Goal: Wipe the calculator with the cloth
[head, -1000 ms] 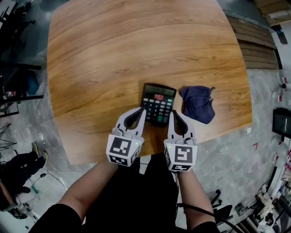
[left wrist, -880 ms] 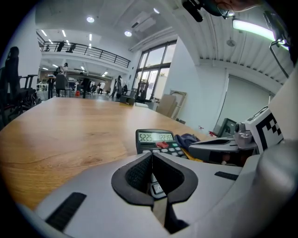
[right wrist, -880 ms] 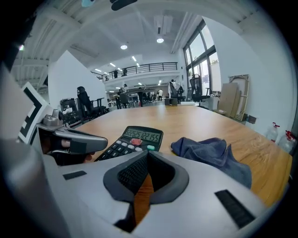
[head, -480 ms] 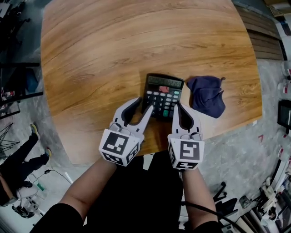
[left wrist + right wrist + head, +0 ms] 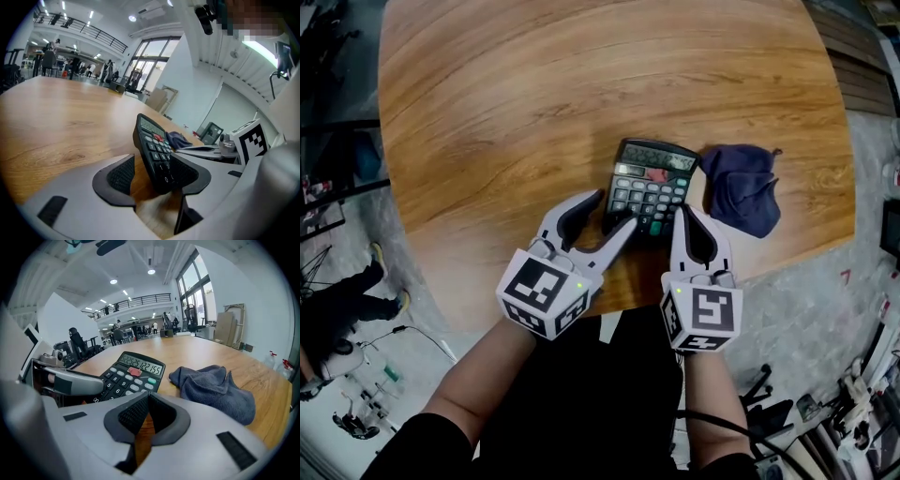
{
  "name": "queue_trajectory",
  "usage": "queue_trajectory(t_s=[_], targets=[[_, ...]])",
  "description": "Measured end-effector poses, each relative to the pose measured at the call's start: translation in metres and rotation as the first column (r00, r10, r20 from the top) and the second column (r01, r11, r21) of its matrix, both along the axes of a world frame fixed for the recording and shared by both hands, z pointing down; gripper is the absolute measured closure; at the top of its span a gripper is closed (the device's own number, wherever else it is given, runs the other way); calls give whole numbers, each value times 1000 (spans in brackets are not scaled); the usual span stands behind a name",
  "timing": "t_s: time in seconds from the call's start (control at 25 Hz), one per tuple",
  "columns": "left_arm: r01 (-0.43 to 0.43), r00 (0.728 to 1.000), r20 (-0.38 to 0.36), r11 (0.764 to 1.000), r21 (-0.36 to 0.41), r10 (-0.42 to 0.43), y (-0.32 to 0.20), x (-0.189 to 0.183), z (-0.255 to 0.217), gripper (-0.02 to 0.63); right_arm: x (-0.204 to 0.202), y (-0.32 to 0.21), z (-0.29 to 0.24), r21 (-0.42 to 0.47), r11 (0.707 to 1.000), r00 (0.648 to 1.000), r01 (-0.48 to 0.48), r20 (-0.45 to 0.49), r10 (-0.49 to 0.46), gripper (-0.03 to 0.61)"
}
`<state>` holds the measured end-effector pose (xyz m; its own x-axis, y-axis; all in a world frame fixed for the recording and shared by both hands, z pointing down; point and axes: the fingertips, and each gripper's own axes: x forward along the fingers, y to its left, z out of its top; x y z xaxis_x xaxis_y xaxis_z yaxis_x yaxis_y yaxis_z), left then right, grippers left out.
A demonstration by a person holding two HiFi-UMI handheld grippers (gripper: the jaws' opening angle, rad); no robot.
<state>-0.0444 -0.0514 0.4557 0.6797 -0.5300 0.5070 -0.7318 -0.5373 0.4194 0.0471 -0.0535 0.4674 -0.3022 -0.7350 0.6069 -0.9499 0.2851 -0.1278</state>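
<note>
I am judging the job as not yet started. The crumpled dark blue cloth is lying on the round wooden counter just to the right of the black desk calculator with grey keys and one red key. The two are apart, and neither claw is touching the cloth. The calculator is lying flat near the counter's near edge, display side away from me. Fetching the cloth and all of the wiping are still to come, as far as I can tell.

My left claw is reaching in from the calculator's near left, angled forward and downward. Its jaws have just been opening and are now standing wide. The calculator's near corner is sitting between them. One pad is standing clear of the calculator, so I am reading it as not gripped.

My right claw is hovering just beside the calculator's near right corner, also pointing forward and down. Its jaws are pressed together with nothing between them. From there the calculator is lying ahead to its left and the cloth ahead to its right.
</note>
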Motion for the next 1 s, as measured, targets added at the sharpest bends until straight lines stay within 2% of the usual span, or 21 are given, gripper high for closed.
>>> queue_trajectory(t_s=[0.2,0.24,0.4,0.56,0.68,0.88,1.0], targets=[[-47,999,-23,999,-28,46,0,9,-1,388,1,0,1,-21,1000,1000,-16,6,16,563],[-42,999,-26,999,-29,41,0,9,-1,410,0,0,1,-15,1000,1000,-16,0,16,563],[-1,993,-119,998,-64,-7,0,7,-7,462,-1,2,-3,18,1000,1000,-2,-2,2,563],[40,972,-224,992,-122,-66,-1,7,-9,496,12,4,-8,34,999,1000,-21,-5,21,561],[58,959,-266,987,-148,-97,-2,6,-14,514,23,4,-18,63,997,998,-42,-44,45,561],[88,943,-308,987,-131,-125,-6,5,-29,542,47,-2,-31,92,992,990,-91,-98,100,559],[104,928,-342,984,-147,-149,-9,2,-33,543,63,-10,-34,85,991,985,-103,-131,114,473]])
